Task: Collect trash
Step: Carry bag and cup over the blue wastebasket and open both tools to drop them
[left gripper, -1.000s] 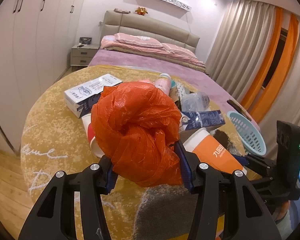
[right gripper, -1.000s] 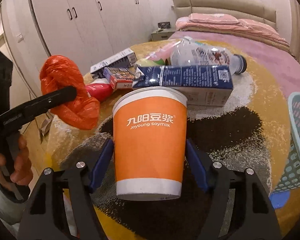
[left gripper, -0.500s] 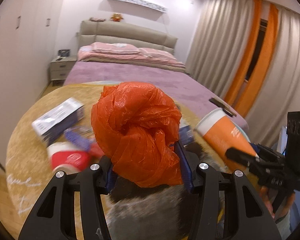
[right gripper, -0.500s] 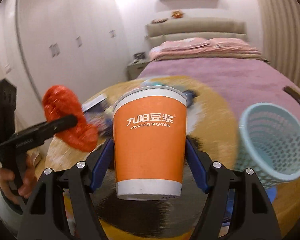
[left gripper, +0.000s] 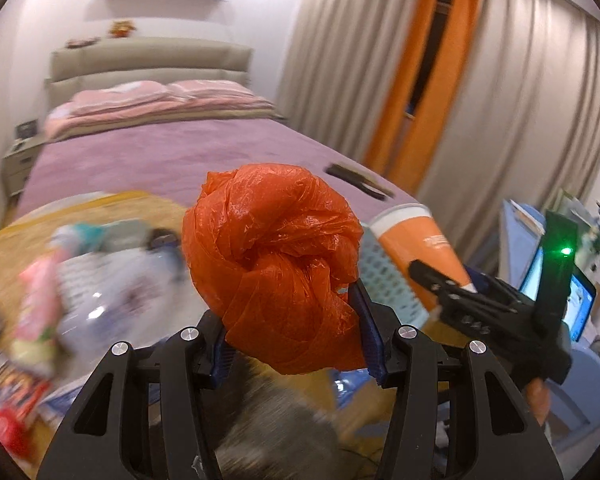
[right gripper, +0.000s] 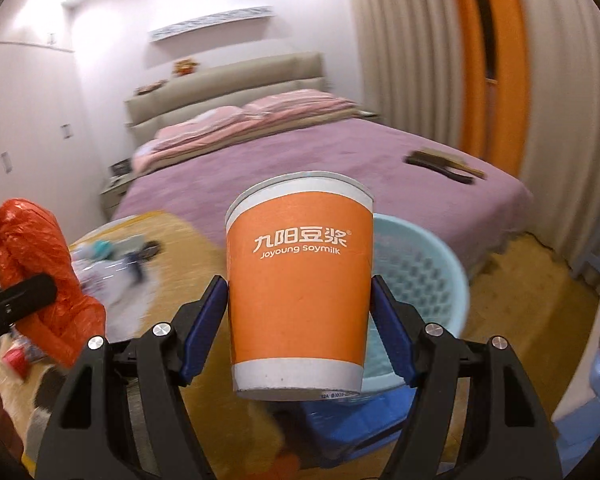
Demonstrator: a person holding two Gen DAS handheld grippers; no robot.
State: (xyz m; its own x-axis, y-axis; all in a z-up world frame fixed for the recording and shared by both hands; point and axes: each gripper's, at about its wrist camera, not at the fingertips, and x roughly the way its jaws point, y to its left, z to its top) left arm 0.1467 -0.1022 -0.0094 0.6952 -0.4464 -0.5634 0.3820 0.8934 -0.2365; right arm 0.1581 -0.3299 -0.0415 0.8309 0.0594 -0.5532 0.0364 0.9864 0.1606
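Observation:
My left gripper [left gripper: 296,336] is shut on a crumpled orange plastic bag [left gripper: 272,264] and holds it in the air above the round yellow table [left gripper: 112,208]. My right gripper [right gripper: 300,308] is shut on an orange paper soymilk cup [right gripper: 300,280], held upright. A light blue mesh basket [right gripper: 424,272] sits right behind and below the cup; in the left wrist view it [left gripper: 384,280] shows between the bag and the cup [left gripper: 420,248]. The bag also shows at the left of the right wrist view [right gripper: 36,264].
Blurred trash lies on the table at the left: a clear bottle [left gripper: 112,280], a pink pack [left gripper: 40,304], a red cup [left gripper: 4,428]. A purple bed [right gripper: 300,152] stands behind. Curtains [left gripper: 500,100] and a laptop [left gripper: 556,300] are at the right.
Both grippers have swung to the right, away from the pile on the table, each still holding its item. The blue basket has come in close behind the cup.

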